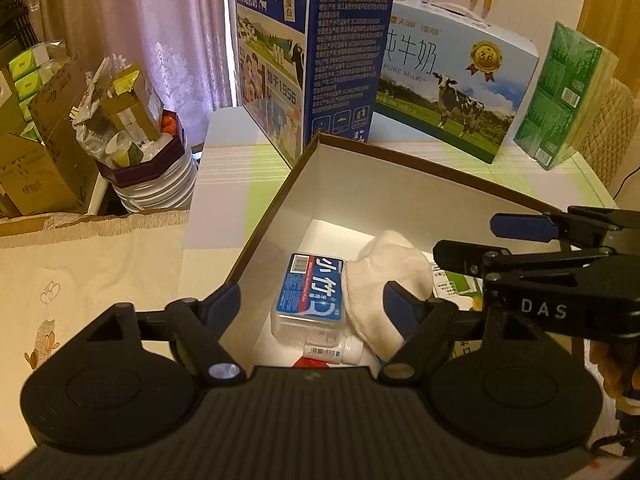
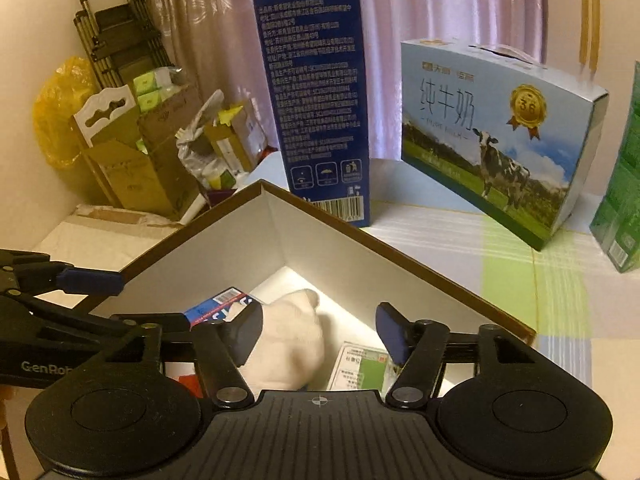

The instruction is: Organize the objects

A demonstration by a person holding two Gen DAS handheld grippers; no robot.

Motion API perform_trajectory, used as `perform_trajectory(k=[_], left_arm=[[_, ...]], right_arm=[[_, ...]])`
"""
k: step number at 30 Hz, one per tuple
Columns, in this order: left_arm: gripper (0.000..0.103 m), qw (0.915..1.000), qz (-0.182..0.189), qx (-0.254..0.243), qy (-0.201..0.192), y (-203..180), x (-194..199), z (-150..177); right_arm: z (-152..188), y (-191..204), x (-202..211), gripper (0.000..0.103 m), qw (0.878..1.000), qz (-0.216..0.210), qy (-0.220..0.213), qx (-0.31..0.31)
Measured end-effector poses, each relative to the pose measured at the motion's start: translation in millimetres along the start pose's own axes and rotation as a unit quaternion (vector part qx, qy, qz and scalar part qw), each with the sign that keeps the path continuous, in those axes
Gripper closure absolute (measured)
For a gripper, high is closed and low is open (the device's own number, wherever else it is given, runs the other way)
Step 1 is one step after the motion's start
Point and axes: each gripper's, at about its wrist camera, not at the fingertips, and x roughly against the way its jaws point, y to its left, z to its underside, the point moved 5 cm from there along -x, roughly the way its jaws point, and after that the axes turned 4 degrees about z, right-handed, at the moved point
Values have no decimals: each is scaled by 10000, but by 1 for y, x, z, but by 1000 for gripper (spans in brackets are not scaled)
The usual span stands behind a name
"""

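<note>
Lettering on the pale milk carton (image 1: pixel 452 92) reads "PURE MILK" beside a "3.6" medal; the tall blue carton (image 1: pixel 308 44) shows "1956". Both stand on the worktop (image 1: pixel 224 184) behind the open box (image 1: pixel 400 192), which holds a blue-labelled plastic case (image 1: pixel 308 300), a white cloth (image 1: pixel 390 276) and a small bottle (image 1: pixel 334 350). The left gripper (image 1: pixel 314 300) and the right gripper (image 2: pixel 318 330), marked "DAS", hang over the box, both spread wide and empty.
</note>
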Motion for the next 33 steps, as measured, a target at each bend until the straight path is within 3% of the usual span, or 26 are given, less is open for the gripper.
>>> perform_trajectory(k=[16, 33], left_arm=[[8, 9993, 278, 75, -237, -14, 58, 24], [6, 9980, 241, 92, -570, -38, 135, 72]], right_arm=[[23, 2, 69, 26, 9989, 132, 102, -435], [71, 8, 156, 24, 9982, 240, 92, -543]])
